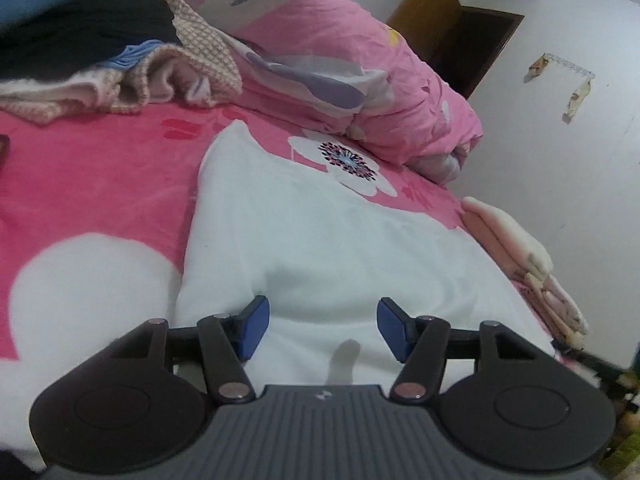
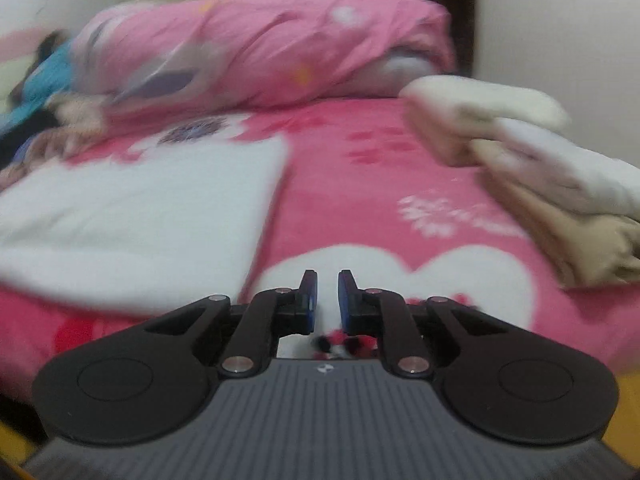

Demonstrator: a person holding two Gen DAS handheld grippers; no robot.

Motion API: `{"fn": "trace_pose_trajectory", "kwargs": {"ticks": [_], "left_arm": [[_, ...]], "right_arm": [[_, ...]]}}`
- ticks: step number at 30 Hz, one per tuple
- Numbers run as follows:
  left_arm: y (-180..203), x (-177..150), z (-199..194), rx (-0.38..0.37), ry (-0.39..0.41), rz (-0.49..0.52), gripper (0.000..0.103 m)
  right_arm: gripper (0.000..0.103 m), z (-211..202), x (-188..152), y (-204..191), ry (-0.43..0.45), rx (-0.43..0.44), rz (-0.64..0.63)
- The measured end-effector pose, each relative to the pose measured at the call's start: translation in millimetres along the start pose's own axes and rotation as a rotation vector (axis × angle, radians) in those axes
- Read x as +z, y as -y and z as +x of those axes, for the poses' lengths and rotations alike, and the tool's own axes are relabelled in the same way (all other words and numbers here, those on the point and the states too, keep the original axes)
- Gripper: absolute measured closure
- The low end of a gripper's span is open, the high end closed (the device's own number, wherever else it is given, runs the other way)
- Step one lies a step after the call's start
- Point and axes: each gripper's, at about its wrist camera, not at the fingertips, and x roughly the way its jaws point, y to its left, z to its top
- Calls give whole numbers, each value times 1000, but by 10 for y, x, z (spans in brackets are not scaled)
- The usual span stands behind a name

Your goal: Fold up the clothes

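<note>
White garment [image 1: 320,240] lies flat on the pink bed [image 1: 100,184], mid-fold by the look of it. Left gripper [image 1: 320,326] hovers over its near edge, jaws wide, nothing between them; right gripper [image 2: 327,296] is off to the side, jaws narrow and empty. Next: left drops to pinch the near hem, right comes back over to take the other corner.

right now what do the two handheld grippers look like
Both look alike. The left gripper and right gripper each have a grey ribbed body with a small round logo, two rounded black lobes at the sides, and black linkage arms joined by silver pins. The fingers are black with blue pads. No cables, hands or sleeves show.
</note>
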Motion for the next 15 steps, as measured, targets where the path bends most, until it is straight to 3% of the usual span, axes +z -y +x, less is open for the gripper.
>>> {"fn": "trace_pose_trajectory", "kwargs": {"ticks": [2,5,8,10,12,13,15], "left_arm": [[119,36,-77,9,24,44,40],[308,97,-158,13,52,114,39],[542,183,4,-23,24,190,40],[683,204,237,-32,-14,232,41],[710,206,502,35,-58,255,65],[654,219,612,87,-73,251,71],[438,278,740,178,-75,206,99]], "right_arm": [[93,-127,61,-155,74,66,8],[93,-93,70,-553,98,172,-62],[93,94,-26,-858,67,230,-128],[93,236,-136,-929,34,216,-127],[96,286,-213,-922,35,204,-110],[96,296,-244,-908,40,199,-100],[96,303,-259,-879,53,183,-84]]}}
